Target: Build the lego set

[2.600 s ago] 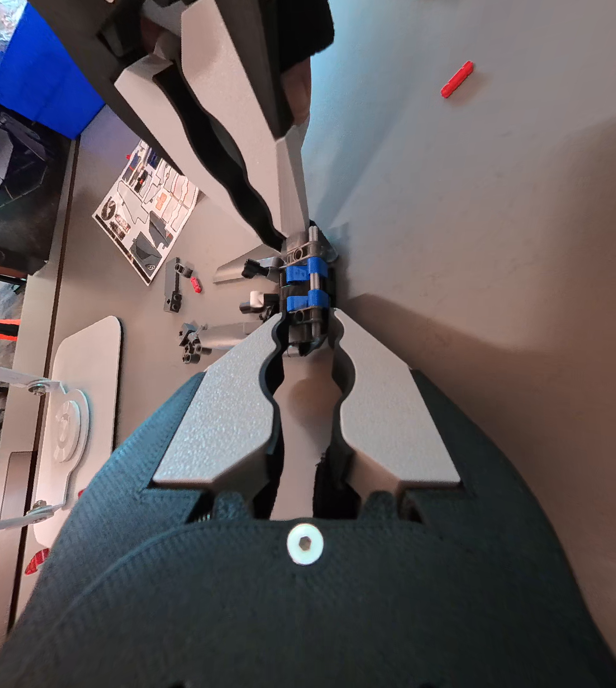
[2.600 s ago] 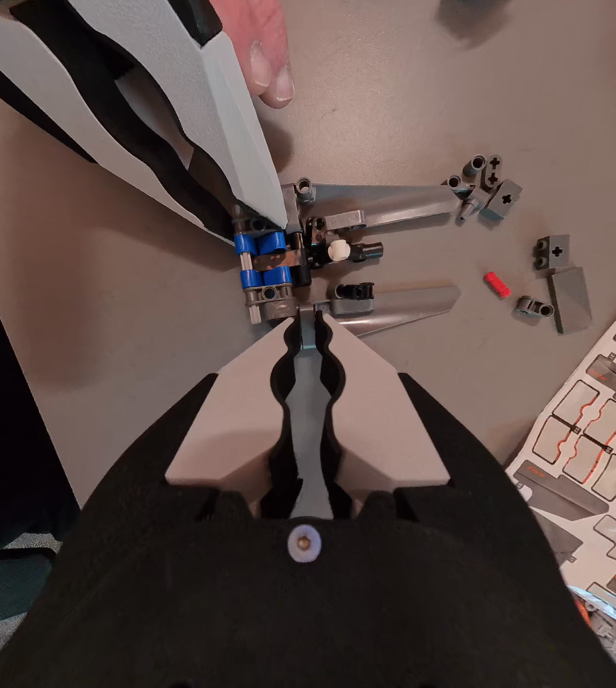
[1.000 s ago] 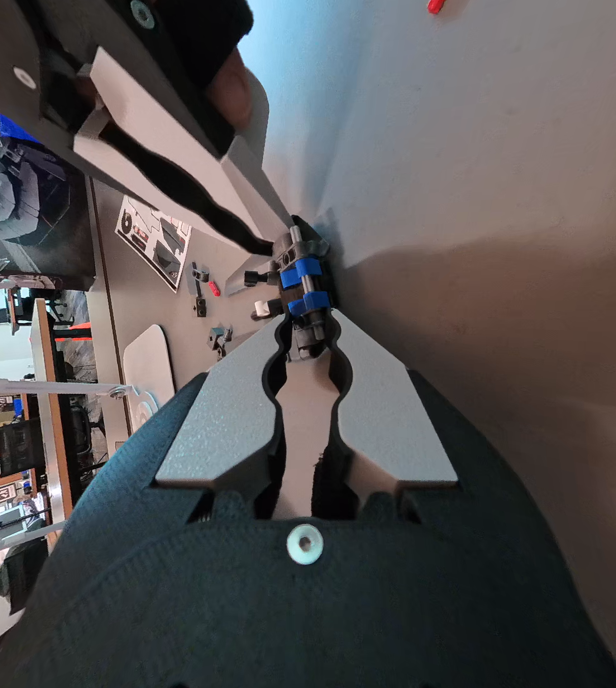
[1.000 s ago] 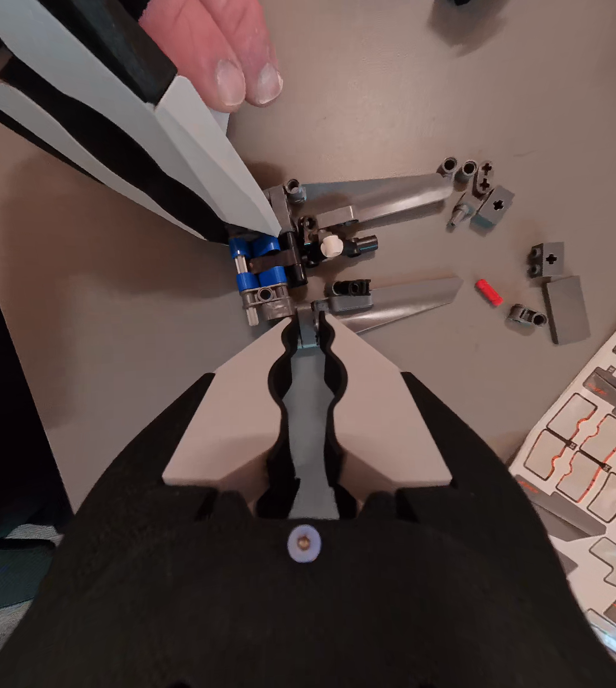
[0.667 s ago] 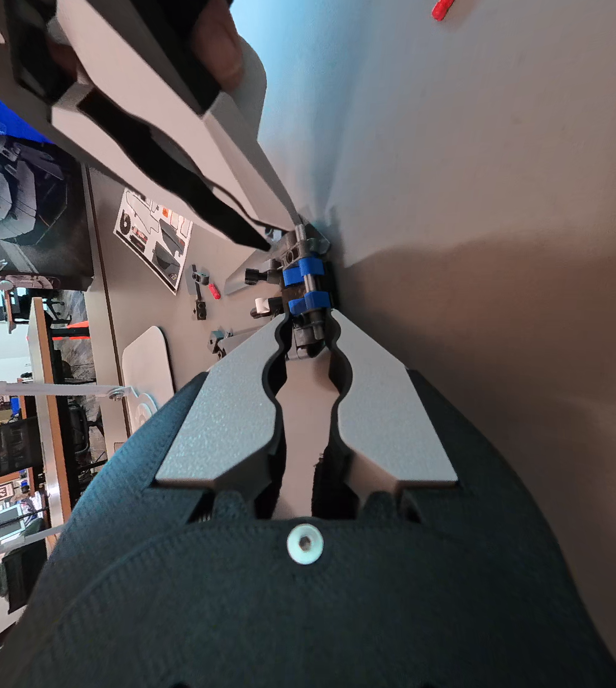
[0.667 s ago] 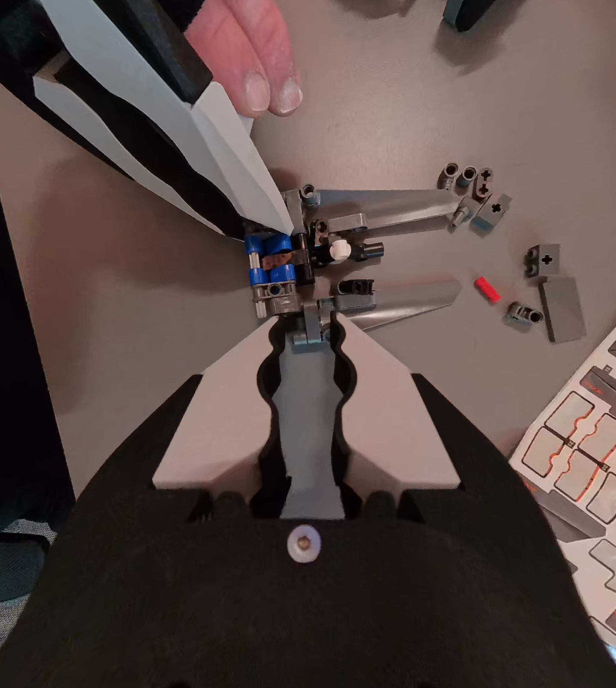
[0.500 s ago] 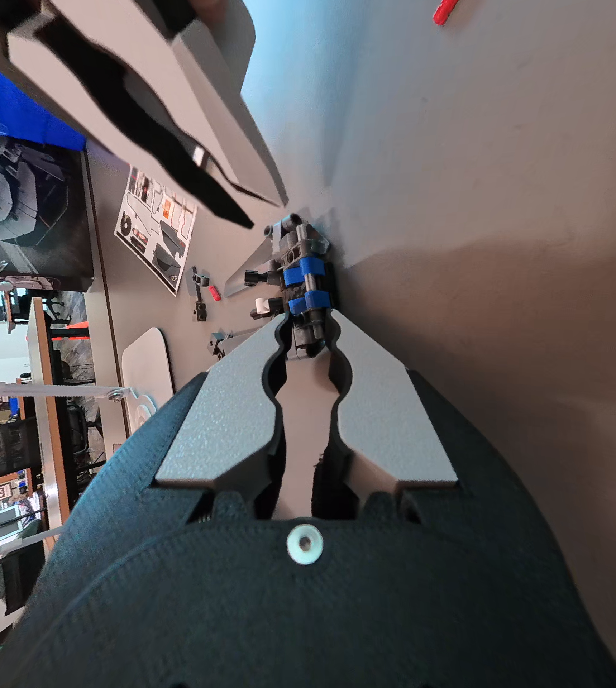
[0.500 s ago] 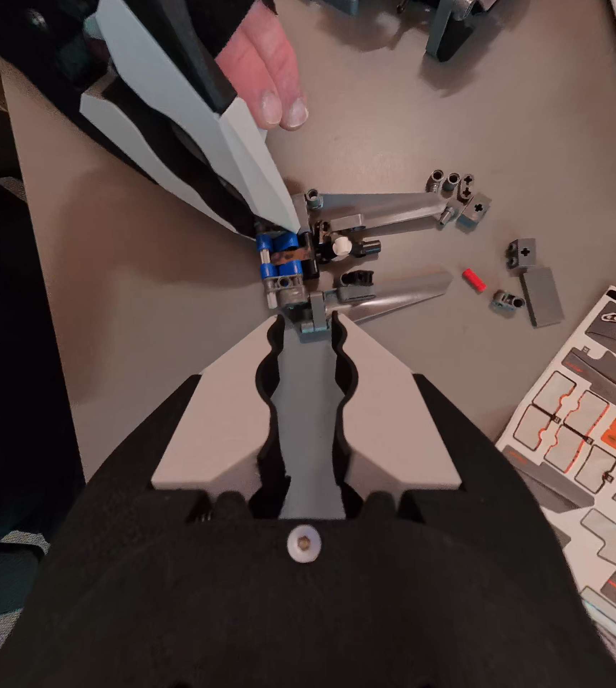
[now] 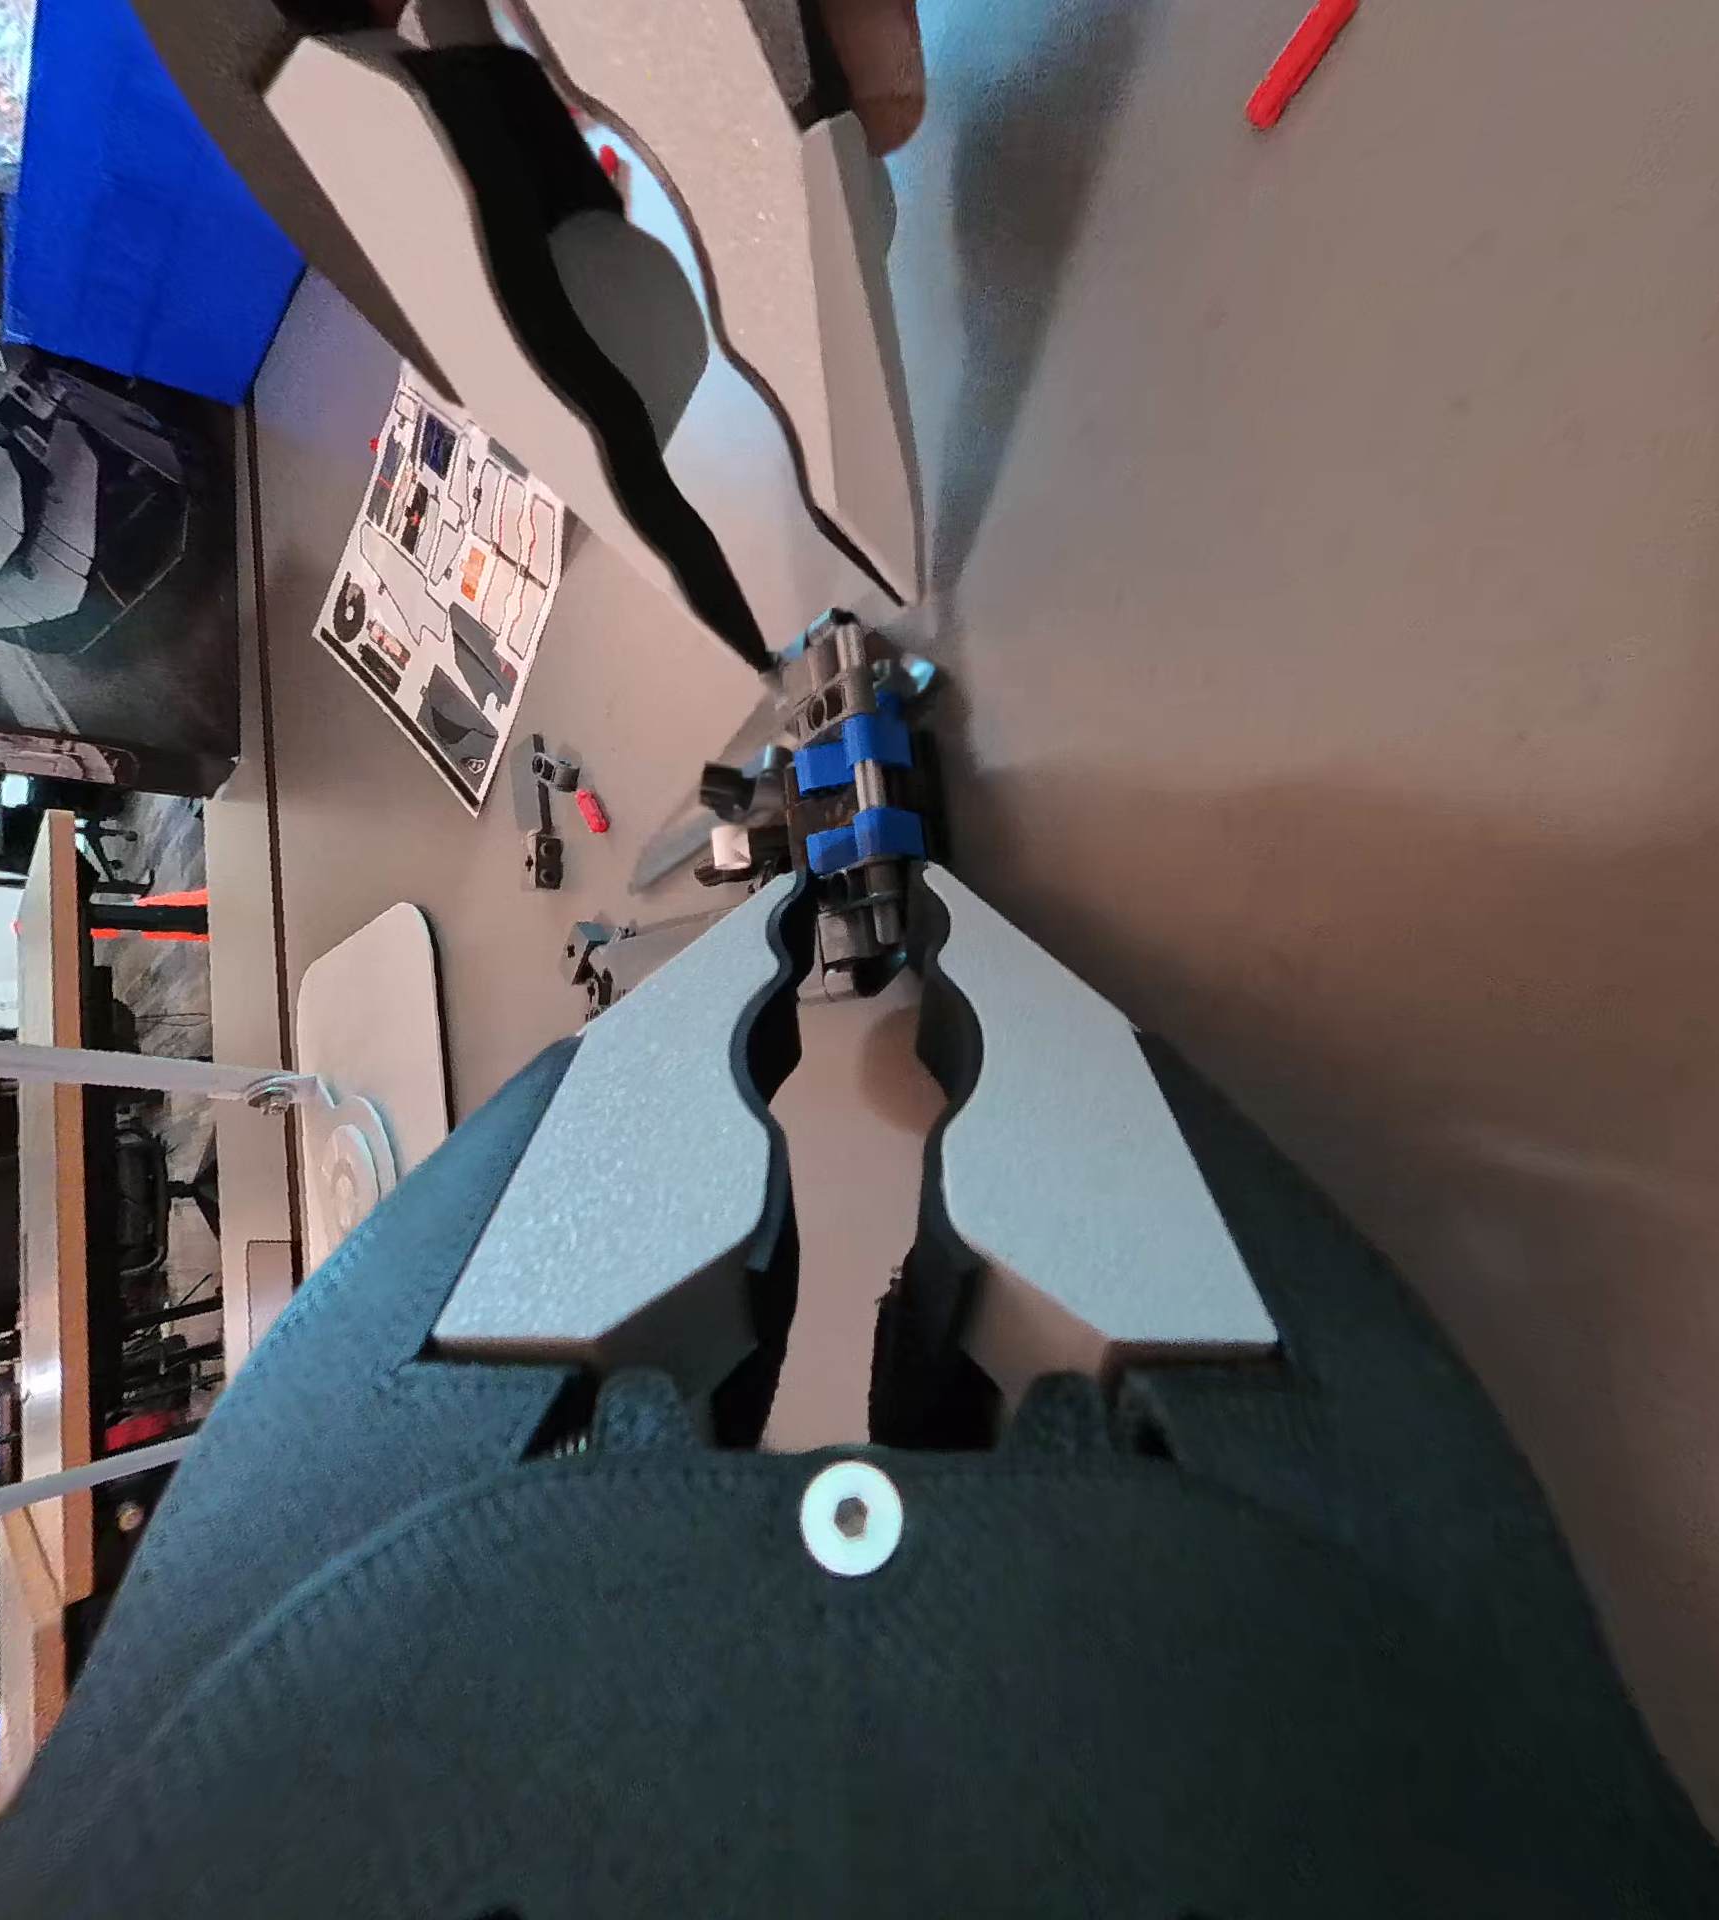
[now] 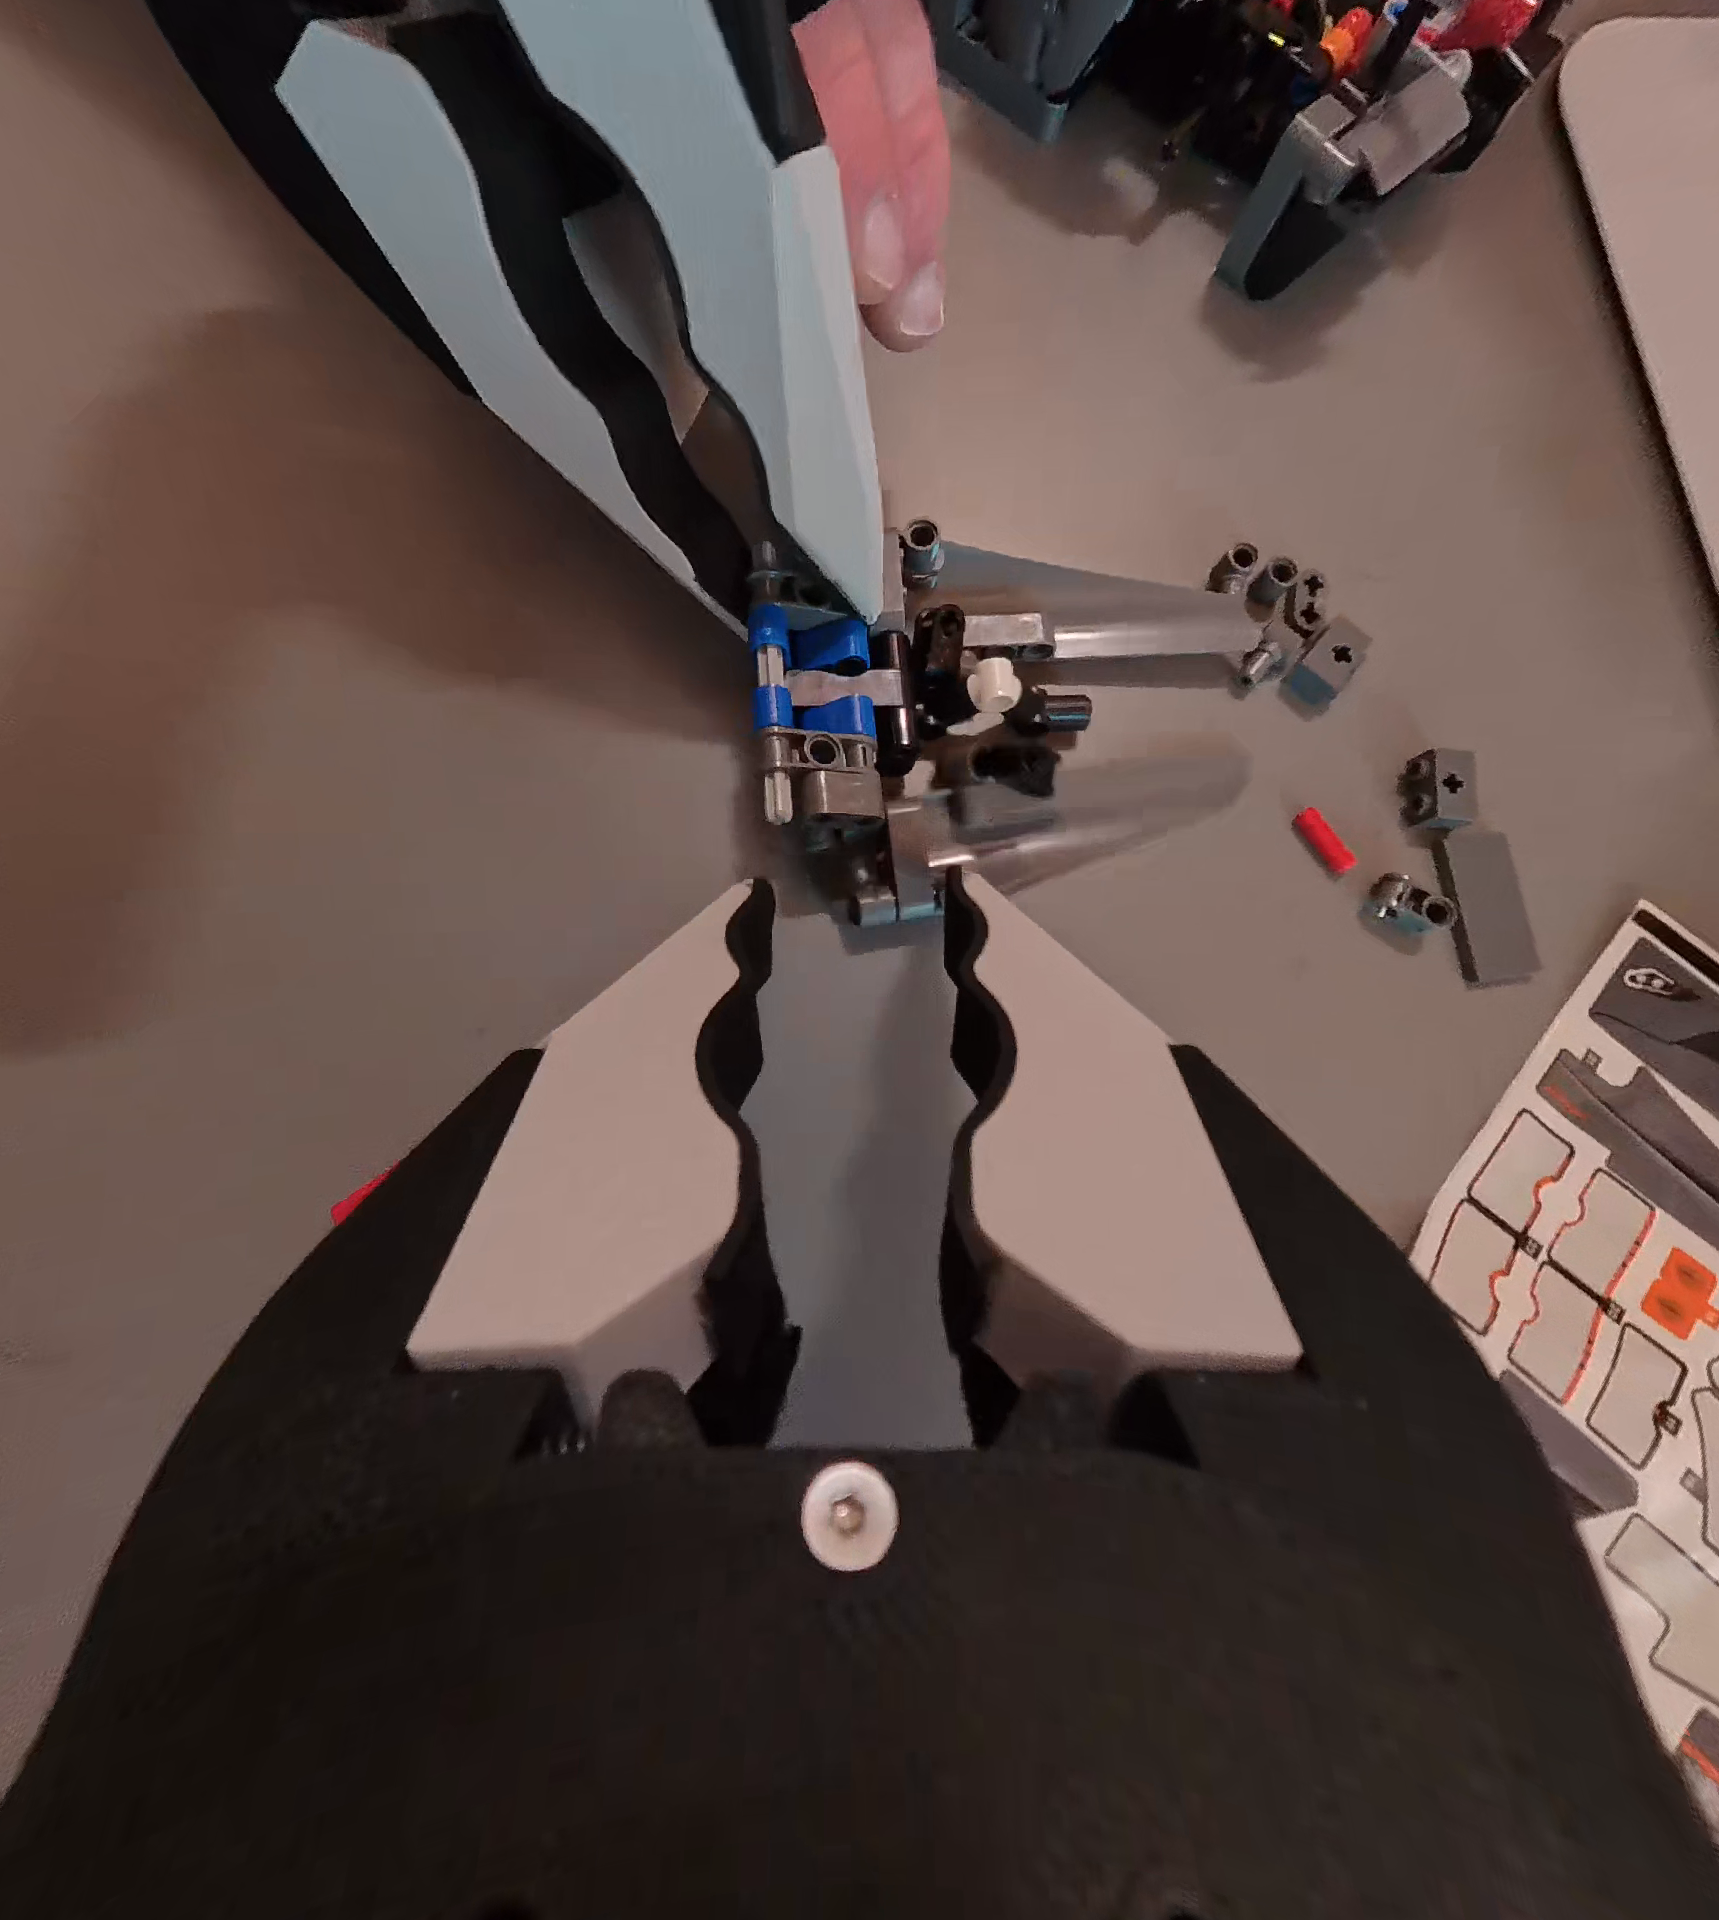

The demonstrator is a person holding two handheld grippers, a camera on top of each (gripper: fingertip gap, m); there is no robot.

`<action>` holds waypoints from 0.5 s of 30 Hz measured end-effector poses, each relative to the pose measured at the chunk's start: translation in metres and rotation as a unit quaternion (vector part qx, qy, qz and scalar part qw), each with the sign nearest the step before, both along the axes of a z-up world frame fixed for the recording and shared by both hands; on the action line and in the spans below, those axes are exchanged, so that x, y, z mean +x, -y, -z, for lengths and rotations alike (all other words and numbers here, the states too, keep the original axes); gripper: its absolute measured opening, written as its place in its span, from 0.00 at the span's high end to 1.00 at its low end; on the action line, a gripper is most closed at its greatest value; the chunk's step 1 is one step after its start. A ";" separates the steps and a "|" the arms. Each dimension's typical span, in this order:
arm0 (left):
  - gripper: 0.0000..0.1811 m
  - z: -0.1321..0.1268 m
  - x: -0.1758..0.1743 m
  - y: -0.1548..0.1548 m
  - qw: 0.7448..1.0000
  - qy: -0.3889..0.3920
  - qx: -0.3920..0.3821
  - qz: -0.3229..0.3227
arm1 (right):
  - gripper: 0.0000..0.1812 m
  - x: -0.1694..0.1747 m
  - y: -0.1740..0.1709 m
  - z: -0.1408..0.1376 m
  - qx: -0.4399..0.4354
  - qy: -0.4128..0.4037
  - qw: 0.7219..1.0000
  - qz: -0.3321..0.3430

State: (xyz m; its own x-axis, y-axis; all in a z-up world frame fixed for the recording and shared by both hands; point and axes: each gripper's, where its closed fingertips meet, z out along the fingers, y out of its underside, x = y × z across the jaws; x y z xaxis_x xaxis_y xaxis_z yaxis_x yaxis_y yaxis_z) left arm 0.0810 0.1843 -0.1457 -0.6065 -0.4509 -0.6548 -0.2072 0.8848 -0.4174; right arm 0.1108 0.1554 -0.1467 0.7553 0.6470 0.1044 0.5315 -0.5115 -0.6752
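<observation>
Fingers of the right gripper stand apart just before the lego assembly on the table, probably ready to take it again, while beyond it the left gripper is clamped on its blue-and-grey end, seemingly to steady it.

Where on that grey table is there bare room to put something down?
Bare: the grey tabletop left of the blue-and-grey lego assembly. Crowded: its right side, with loose grey bricks, a small red pin and the sticker sheet.
</observation>
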 end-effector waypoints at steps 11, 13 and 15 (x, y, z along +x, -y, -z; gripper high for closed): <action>0.92 0.000 0.000 0.000 1.000 0.006 -0.015 -0.001 | 0.88 -0.001 -0.002 0.000 0.017 0.007 1.000 -0.011; 0.92 0.000 0.000 0.000 1.000 0.007 -0.015 -0.002 | 0.87 -0.002 -0.001 -0.002 0.018 0.000 1.000 -0.012; 0.92 0.000 0.000 0.000 1.000 0.008 -0.015 -0.002 | 0.83 -0.002 0.000 -0.004 0.020 0.000 1.000 -0.011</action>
